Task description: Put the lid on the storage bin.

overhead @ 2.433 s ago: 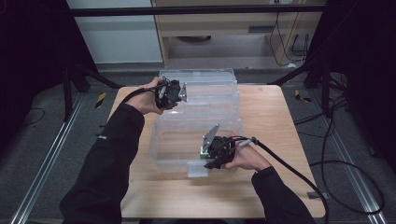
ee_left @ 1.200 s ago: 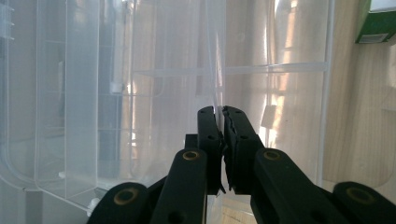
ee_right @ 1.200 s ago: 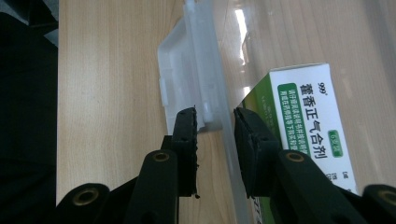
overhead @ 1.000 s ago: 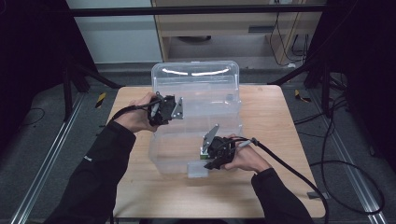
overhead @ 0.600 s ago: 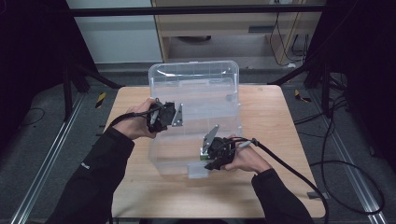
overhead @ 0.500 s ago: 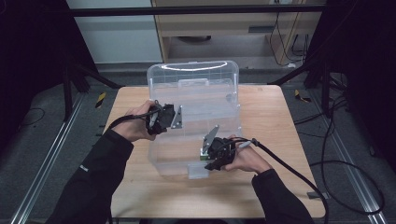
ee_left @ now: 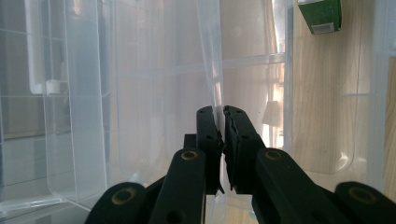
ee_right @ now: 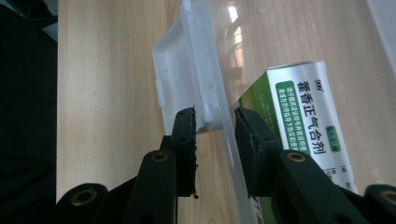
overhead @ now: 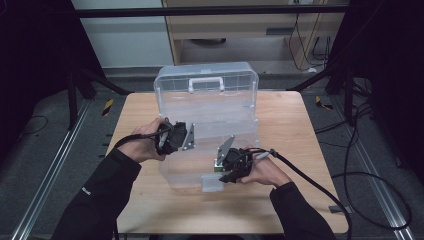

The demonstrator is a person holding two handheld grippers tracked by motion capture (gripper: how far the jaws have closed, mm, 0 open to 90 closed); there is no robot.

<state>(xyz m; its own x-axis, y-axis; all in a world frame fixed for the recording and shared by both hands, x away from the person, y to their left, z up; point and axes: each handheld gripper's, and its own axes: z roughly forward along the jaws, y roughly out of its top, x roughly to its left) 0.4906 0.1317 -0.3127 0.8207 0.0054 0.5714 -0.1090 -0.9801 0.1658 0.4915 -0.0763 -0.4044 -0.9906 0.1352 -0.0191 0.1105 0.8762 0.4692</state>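
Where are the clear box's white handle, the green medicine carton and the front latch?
white handle (overhead: 206, 82), high view, middle of its grip bar.
green medicine carton (ee_right: 306, 116), right gripper view, its printed white and green face.
front latch (ee_right: 184, 79), right gripper view, the flap's flat outer face.

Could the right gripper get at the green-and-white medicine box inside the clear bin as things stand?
Probably not directly: the right gripper straddles the clear bin's front wall by its latch, and that wall stands between one jaw and the medicine box. It would need to let go and come over the rim.
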